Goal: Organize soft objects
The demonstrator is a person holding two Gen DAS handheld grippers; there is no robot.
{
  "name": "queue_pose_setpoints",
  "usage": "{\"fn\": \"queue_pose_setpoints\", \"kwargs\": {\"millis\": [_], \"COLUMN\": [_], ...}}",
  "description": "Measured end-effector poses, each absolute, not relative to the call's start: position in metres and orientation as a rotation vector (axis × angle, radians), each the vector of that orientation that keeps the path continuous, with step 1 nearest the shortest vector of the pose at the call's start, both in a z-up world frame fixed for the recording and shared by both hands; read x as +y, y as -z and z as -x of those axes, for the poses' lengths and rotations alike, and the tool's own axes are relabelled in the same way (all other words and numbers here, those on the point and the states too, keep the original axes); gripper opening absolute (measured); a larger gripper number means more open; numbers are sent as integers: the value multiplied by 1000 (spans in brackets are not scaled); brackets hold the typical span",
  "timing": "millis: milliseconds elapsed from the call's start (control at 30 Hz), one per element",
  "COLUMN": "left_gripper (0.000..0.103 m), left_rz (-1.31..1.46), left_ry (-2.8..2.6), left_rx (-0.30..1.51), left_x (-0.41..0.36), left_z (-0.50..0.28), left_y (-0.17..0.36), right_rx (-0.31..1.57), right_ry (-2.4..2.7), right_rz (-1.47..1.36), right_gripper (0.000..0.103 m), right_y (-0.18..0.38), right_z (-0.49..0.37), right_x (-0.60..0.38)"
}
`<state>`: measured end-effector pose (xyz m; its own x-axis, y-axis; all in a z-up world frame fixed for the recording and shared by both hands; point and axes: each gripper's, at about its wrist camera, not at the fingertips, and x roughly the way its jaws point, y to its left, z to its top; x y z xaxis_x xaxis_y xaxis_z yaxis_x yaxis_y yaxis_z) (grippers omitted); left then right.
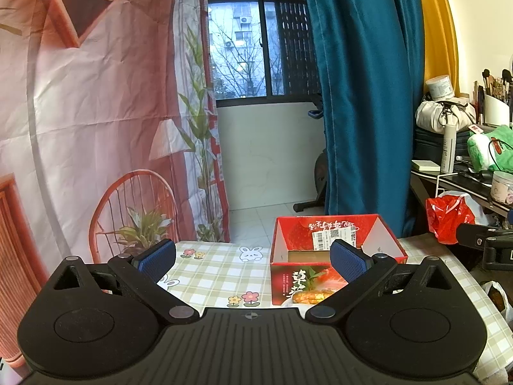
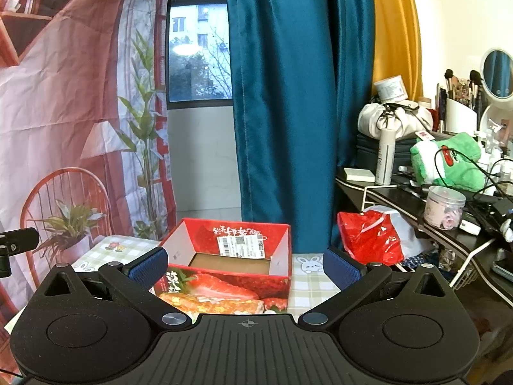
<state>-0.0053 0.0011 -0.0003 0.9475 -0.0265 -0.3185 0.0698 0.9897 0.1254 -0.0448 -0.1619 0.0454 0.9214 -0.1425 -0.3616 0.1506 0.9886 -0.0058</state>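
1. Left wrist view: my left gripper [image 1: 252, 261] hangs spread wide and empty above the checked table [image 1: 208, 272]; the red box [image 1: 336, 250] looks empty, light cardboard.
2. Right wrist view: my right gripper [image 2: 245, 264] is likewise spread and empty; the green plush [image 2: 449, 160] lies on the side desk [image 2: 400, 192], probably light and squashy, so I'd pinch its body.

I'm looking into a lived-in home room: teal curtain [image 2: 282, 102], apartment window [image 1: 243, 45], makeup brushes [image 2: 461, 86], round mirror [image 2: 497, 73], cluttered dressing table [image 2: 413, 192].

Daylight comes through a dark-framed window [image 1: 253, 48], teal curtain [image 1: 362, 96] beside it, printed backdrop [image 1: 96, 112] left, pale tiled floor [image 1: 256, 215], and what looks like a cluttered dark desk [image 2: 416, 205] right.
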Motion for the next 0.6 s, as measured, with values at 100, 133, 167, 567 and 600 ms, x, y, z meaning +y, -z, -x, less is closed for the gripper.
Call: {"fn": "queue_pose_setpoints", "kwargs": {"millis": [100,133,167,567,600], "left_gripper": [103,103,103,103,103], "left_rz": [-136,-136,-136,-138,-138], "left_ry": [49,49,50,52,52], "left_rx": [321,321,321,321,321], "left_x": [1,1,1,-2,-2], "left_z": [6,6,5,7,7], "left_y": [1,1,1,1,1], "right_rx": [370,369,369,367,368], "right_ry": [150,149,149,147,147], "right_rz": [-21,-20,-19,-12,-12], "right_gripper": [103,103,103,103,103], "right_y": [-45,-45,-45,-45,-45], "right_z": [45,45,45,45,45], "right_x": [-162,-162,-162,-163,-163]}}
